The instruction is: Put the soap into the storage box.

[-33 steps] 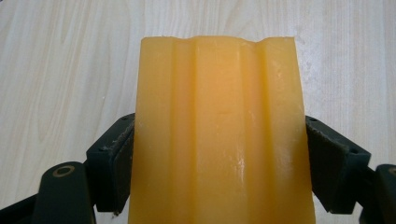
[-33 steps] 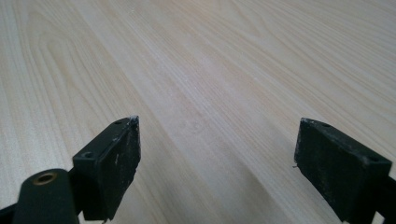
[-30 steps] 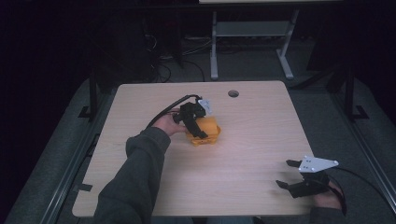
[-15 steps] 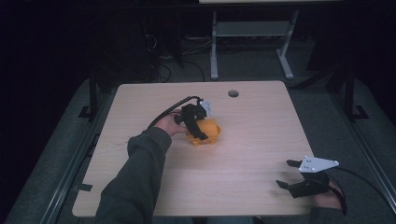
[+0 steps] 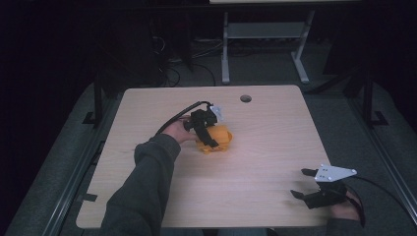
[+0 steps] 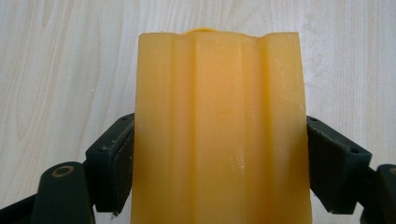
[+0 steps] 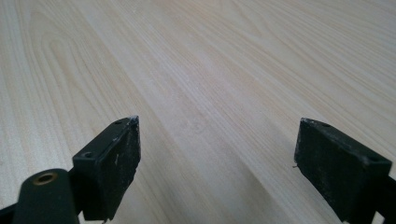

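Note:
An orange ridged plastic block (image 5: 216, 140) lies on the wooden table (image 5: 265, 132) near its middle. My left gripper (image 5: 209, 140) is shut on it from above. In the left gripper view the block (image 6: 219, 130) stands between both pads (image 6: 114, 163), which press against its two sides. My right gripper (image 5: 301, 183) rests low at the table's near right corner, open. In the right gripper view its jaws (image 7: 217, 163) stand wide apart with bare wood between them.
A round cable hole (image 5: 245, 98) sits near the table's far edge. Beyond the table stand a white metal frame (image 5: 260, 39) and loose cables on the floor. A dark rail (image 5: 74, 172) runs along the table's left side.

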{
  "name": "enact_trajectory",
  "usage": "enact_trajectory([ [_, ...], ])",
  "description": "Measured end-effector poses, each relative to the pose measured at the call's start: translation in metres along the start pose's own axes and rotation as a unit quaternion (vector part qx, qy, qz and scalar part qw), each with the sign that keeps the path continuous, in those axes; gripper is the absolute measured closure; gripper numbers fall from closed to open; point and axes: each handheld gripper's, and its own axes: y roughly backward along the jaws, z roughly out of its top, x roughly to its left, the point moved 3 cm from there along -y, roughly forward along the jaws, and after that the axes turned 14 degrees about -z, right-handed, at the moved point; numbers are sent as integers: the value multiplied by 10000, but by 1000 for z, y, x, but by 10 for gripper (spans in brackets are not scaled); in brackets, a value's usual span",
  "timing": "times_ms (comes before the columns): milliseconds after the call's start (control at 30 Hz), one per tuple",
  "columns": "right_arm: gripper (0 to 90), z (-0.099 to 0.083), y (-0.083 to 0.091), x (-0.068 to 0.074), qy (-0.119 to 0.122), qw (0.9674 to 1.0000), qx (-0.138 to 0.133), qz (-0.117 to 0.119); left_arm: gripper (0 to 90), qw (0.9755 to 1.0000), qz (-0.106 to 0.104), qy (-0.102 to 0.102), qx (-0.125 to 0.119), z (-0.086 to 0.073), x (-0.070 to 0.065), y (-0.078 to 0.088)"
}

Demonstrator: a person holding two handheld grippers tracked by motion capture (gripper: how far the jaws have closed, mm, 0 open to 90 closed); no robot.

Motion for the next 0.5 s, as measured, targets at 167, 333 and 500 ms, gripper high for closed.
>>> enact_trajectory([
  [167,140,0,0,0,9,10000,12,-1,203,10000,10,3,-5,0,0,0],
  [333,140,0,0,1,-14,10000,20,17,194,10000,29,6,-11,0,0,2],
  [500,140,0,0,0,1,10000,26,13,186,10000,49,22,-33,0,-1,4],
])
